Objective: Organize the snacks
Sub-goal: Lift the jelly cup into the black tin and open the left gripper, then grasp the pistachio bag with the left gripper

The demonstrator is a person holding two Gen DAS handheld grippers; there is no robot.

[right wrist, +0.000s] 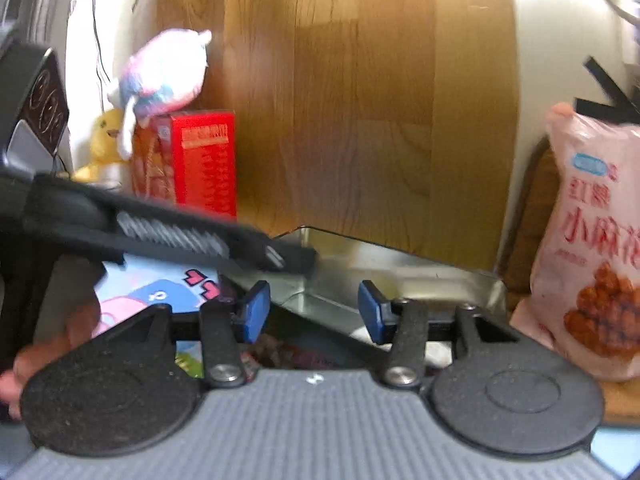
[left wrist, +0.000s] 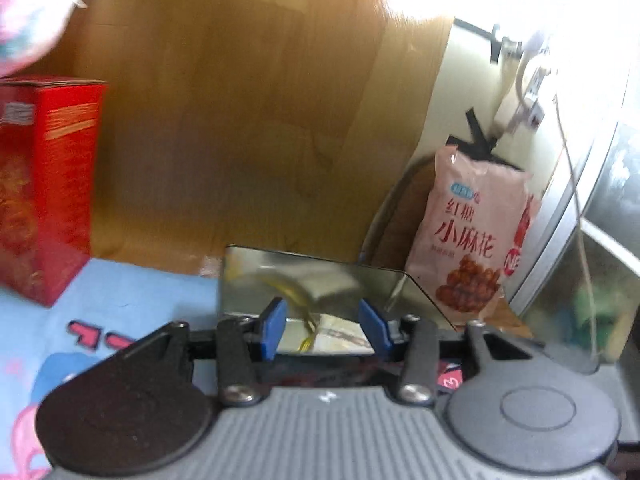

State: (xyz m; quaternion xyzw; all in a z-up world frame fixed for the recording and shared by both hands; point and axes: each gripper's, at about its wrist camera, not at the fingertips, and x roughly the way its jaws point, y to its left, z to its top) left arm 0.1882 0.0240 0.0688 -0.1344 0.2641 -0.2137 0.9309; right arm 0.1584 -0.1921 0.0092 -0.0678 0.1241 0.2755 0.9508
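While both grippers hang over the shiny tin [left wrist: 320, 276], nothing sits between their blue pads. The left gripper [left wrist: 326, 330] has its fingers partly apart, over the tin's near edge. The right gripper [right wrist: 314, 310] is partly apart too, and empty. The pink bag [left wrist: 472, 232] of snacks stands just right of the tin, leaning on the wall. The red box [left wrist: 48, 184] stands well to the left, with a soft toy [right wrist: 168, 72] on top. It looks like a pause between pick-ups. Next, one gripper likely needs to reach a snack, maybe the pink bag, open wider, and pinch its top gently.
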